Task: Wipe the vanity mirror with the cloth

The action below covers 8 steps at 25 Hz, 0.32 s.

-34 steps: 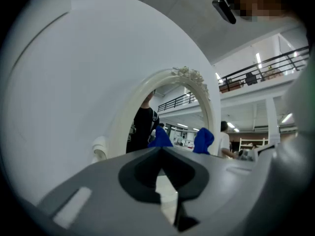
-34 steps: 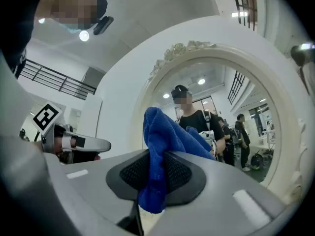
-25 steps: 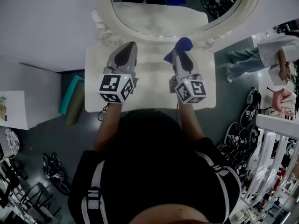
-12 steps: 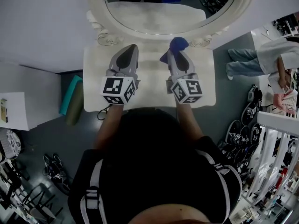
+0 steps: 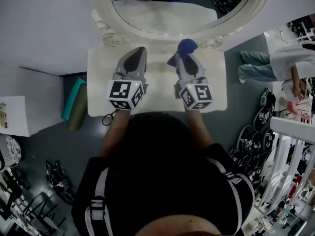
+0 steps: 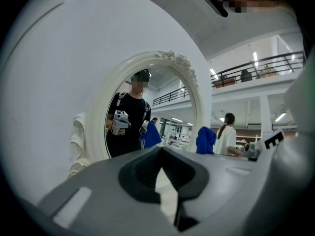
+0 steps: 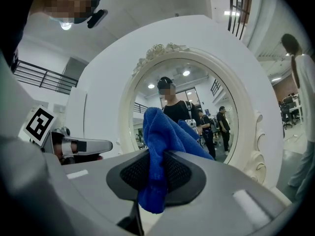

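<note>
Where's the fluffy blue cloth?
The soft blue cloth is pinched in the right gripper, on the head view's right side, near the lower rim of the white oval vanity mirror.

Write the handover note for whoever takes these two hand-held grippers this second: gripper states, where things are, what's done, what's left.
Left hand-held gripper: jaws together, empty, over the vanity top.
Right hand-held gripper: shut on the blue cloth, which bunches up beyond the jaws.
Oval mirror: upright at the back of the vanity top, straight ahead of both grippers.
Done: cloth is gripped and pointed at the mirror.
Left: the cloth is short of the glass; bring it on and wipe the whole surface.
</note>
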Tool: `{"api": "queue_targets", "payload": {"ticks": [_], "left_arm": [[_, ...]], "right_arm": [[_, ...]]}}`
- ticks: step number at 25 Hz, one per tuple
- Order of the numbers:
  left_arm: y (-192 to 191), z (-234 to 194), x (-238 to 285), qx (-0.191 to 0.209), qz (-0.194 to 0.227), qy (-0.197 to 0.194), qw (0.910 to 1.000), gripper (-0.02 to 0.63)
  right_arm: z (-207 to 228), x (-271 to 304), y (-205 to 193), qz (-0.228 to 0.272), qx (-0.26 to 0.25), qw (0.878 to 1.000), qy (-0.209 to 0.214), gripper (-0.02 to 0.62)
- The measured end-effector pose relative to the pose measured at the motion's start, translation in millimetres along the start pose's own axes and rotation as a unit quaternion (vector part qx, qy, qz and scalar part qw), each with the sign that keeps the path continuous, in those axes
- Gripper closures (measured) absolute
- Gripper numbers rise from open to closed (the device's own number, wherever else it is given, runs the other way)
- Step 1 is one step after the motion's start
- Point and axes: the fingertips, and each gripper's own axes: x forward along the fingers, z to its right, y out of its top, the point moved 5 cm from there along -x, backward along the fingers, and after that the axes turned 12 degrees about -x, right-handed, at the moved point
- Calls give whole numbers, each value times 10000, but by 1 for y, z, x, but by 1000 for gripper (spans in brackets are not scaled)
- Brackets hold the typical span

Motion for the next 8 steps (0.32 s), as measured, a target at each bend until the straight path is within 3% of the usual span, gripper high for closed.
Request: {"api": "queue_targets", "payload": {"ticks": [8], "left_arm": [[0, -1, -2, -30, -3, -35, 10000, 600]], "right_arm": [[-3, -2, 0, 7, -18, 10000, -9, 529]]}}
